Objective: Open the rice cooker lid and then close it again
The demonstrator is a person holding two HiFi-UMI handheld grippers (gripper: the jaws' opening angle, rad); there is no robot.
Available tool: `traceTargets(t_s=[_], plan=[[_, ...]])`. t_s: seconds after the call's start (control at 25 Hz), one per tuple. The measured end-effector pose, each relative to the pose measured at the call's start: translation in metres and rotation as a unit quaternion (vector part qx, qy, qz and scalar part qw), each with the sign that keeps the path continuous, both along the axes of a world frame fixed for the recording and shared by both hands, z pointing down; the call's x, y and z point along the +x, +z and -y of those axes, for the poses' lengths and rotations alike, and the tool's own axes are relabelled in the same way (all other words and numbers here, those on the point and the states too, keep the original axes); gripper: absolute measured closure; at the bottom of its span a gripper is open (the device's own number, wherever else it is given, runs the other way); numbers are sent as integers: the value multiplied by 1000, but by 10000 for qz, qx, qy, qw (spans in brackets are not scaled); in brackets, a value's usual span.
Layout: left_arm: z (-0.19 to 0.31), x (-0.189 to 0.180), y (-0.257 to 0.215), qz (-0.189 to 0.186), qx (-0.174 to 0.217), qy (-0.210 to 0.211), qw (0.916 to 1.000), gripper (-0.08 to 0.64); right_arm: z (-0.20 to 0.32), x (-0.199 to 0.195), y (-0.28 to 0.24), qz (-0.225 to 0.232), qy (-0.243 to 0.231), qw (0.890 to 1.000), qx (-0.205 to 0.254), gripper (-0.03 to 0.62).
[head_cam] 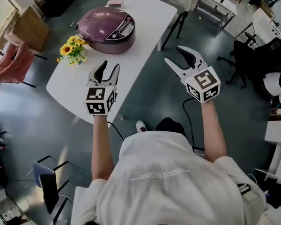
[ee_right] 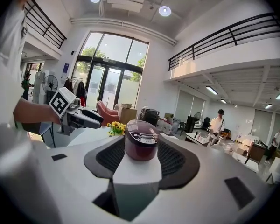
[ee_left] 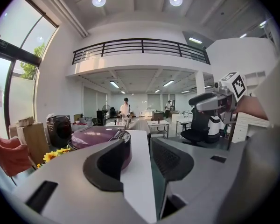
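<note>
1. A person is holding two grippers out toward a purple rice cooker (head_cam: 106, 30). It is sitting at the far end of a white table (head_cam: 147, 18) with its lid (head_cam: 99, 21) down, and a bunch of sunflowers (head_cam: 72, 49) is lying just beside it on the left.
2. The left gripper (head_cam: 109, 68) is hovering over the near part of the table, its jaws standing apart with nothing between them. The cooker is lying ahead of it and a little to its left, and in the left gripper view the purple body is showing behind the left jaw, not in the gap.
3. The right gripper (head_cam: 174, 55) is hanging off the table's right edge, over the floor (head_cam: 33, 121). Its jaws are likewise parted and empty. In the right gripper view the cooker is showing squarely between the two jaws, but well beyond their tips and untouched.
4. The control panel (head_cam: 125, 28) is facing the right gripper's side, so the cooker's front-to-back line is running across the table, left to right in the head view.
5. The left gripper is looking the nearer of the two, yet the right one is meeting the cooker front-on. That is probably where the lid release sits, with the hinge likely on the far-left side.
6. Judging by the closed lid and the empty jaws, the opening is not yet under way.
</note>
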State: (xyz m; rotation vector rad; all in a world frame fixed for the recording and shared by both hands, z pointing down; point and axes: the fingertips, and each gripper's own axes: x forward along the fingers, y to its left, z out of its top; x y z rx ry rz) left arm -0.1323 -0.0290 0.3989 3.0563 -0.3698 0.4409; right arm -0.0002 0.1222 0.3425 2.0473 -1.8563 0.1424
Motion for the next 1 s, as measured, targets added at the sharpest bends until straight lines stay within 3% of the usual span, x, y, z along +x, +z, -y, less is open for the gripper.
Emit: traceTargets(t_s=[0.2,0.56,1.0], plan=[[7,3,13,98,-131,-28,9999,360,16,1,18,73,-176,9995,-255,367],[35,15,35,178,-355,-497,9980,364,73,20,39,-68,-881,9945,-558,349],[76,24,53,405,-577,-1423,9873,364,159,51,64,17,-2173,9726,-823,314]])
